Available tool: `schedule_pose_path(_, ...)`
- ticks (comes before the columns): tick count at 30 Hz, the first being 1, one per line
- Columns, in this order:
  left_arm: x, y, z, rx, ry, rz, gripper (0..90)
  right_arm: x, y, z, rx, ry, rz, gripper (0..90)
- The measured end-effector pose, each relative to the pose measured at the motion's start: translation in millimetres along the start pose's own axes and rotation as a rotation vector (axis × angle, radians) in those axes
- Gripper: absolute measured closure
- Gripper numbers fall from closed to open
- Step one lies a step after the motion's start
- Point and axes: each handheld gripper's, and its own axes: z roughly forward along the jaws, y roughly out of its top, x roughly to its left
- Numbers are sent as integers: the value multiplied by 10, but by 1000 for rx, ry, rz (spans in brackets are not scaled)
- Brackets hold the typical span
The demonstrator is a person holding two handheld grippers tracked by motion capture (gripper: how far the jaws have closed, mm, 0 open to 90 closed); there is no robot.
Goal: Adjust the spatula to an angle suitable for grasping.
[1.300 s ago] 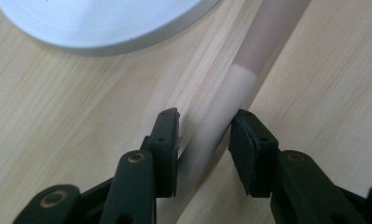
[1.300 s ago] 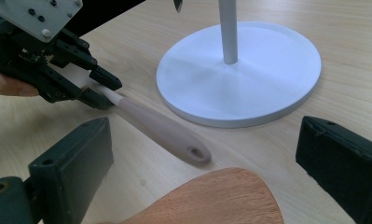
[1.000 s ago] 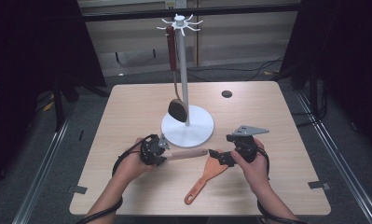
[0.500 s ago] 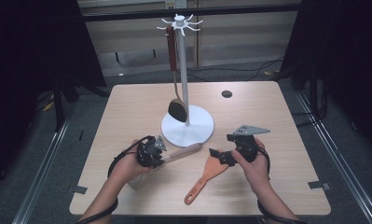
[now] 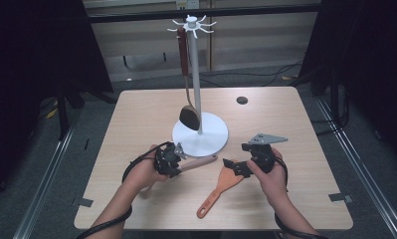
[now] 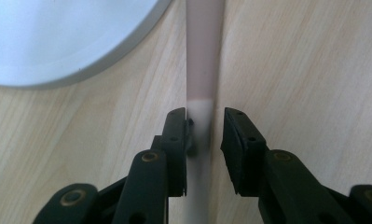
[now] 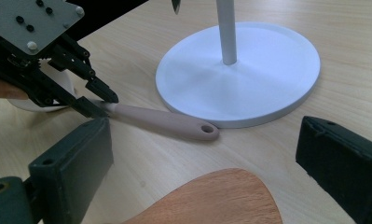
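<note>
My left tool [image 5: 178, 155] straddles the pink spatula handle [image 6: 203, 70] lying on the table [image 5: 136, 114]; its jaws have just been opening, one pad touching (no real grip). A lift now could drop it against the stand's base [image 5: 208, 142]. My right tool [image 5: 234, 167] gapes, released, over the orange spatula [image 5: 221, 189]. The left gripper view reveals the gap.

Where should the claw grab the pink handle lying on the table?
Probably on the straight middle of the pink handle, coming from above with one jaw on each long side. It lies flat on the table, slim and even there. The left claw already straddles it that way, pads not quite pressing. The holed tip nearly touches the stand base.
</note>
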Motion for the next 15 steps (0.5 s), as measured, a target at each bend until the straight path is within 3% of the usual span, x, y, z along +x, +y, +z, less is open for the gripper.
schedule_pose_path(2, 4, 34, 13, 18, -10, 22, 696, -1, 1, -5, -1, -2, 0, 38)
schedule_pose_path(4, -12, 60, 46, 6, -1, 4, 691, -1, 1, -9, -3, -3, 3, 38)
schedule_pose_path(8, 1, 111, 70, 26, -8, 26, 691, -10, -1, -26, -5, -6, 6, 38)
schedule_pose_path(9, -21, 115, 92, 10, -7, -1, 691, -16, -4, -33, -5, -6, 4, 38)
schedule_pose_path(11, 4, 136, 88, 36, -13, 33, 693, -27, -10, -45, -5, -10, 5, 38)
schedule_pose_path(12, -22, 136, 113, 13, -3, 1, 696, -30, -13, -51, -6, -12, 7, 38)
schedule_pose_path(13, 3, 148, 92, 56, -3, 38, 700, -34, -17, -59, -6, -13, 9, 38)
schedule_pose_path(15, 2, 151, 104, 46, -3, 22, 706, -39, -23, -74, -8, -17, 12, 38)
